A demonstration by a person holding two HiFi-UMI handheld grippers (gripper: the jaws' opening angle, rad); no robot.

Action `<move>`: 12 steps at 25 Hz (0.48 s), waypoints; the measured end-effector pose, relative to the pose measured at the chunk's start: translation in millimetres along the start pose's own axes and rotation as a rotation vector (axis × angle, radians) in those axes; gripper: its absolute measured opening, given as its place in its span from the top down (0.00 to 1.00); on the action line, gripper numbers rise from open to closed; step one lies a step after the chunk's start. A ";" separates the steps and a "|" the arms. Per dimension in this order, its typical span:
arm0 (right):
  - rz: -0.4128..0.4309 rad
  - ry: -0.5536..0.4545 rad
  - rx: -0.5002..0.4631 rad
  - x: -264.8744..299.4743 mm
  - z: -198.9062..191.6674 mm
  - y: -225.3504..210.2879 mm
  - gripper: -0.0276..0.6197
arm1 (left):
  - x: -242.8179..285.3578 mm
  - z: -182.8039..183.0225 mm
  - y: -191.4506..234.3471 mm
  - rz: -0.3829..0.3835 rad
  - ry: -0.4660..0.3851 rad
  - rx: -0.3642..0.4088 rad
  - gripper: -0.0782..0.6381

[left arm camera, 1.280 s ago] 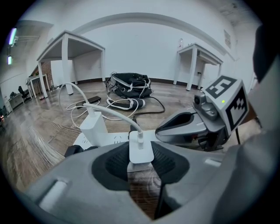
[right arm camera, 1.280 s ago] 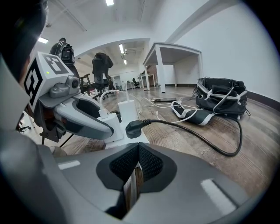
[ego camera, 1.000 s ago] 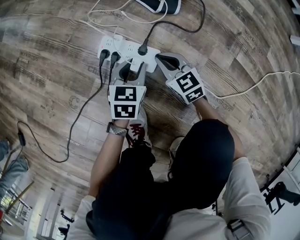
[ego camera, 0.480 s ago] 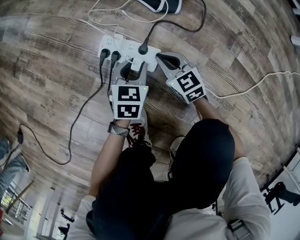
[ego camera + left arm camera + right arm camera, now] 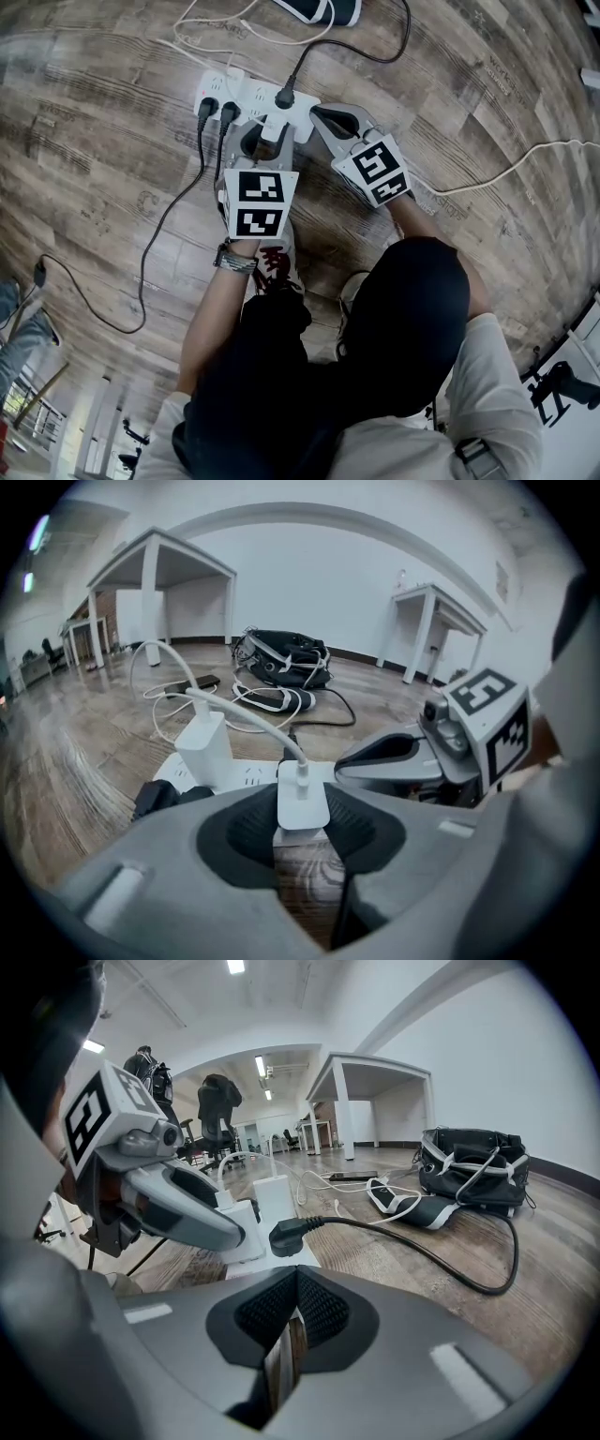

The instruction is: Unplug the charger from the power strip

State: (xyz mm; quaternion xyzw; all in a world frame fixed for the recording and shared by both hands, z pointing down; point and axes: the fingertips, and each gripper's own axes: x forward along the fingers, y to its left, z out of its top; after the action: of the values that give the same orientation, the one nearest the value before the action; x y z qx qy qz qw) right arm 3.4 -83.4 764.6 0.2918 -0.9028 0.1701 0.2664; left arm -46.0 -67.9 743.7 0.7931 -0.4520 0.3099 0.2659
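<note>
A white power strip lies on the wooden floor. My left gripper is shut on a small white charger at the strip's near edge, with its white cable arching back to the left. I cannot tell whether its prongs sit in the socket. My right gripper is shut and empty, with its tips by the strip's right end. In the left gripper view, the right gripper lies just right of the charger.
A second white charger stands in the strip. Two black plugs sit at its left and another black plug near its right. A black bag, a white cable and the person's shoe lie around.
My left gripper's marker cube has tipped slightly to the right with the charger still held. The right gripper has stayed put.
</note>
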 end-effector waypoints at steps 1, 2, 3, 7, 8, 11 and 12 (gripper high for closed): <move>-0.001 0.000 -0.001 -0.1 0.3 0.0 0.96 | -2.0 1.9 2.0 -0.013 -0.007 -0.043 0.69; -0.001 0.000 -0.003 -0.1 0.4 0.1 0.96 | -4.5 4.4 3.7 -0.023 -0.017 -0.078 0.69; -0.002 0.001 -0.003 -0.1 0.5 0.2 0.96 | -6.9 6.8 4.8 -0.029 -0.026 -0.103 0.69; -0.007 0.001 0.001 0.4 1.8 -0.2 0.96 | -8.4 7.9 10.3 -0.027 -0.038 -0.152 0.69; -0.009 0.002 0.001 0.4 2.8 -0.3 0.96 | -9.0 7.1 12.4 -0.027 -0.043 -0.165 0.69; -0.007 0.010 -0.001 0.2 0.1 0.2 0.96 | -12.2 8.1 13.7 -0.079 -0.078 -0.252 0.69; -0.007 0.011 0.001 0.1 -1.0 0.3 0.96 | -12.2 8.1 12.3 -0.121 -0.088 -0.310 0.69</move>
State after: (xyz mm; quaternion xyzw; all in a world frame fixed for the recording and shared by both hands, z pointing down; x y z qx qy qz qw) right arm 3.6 -82.7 765.5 0.2941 -0.9001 0.1715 0.2719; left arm -59.7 -72.4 731.1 0.7811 -0.4572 0.1849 0.3829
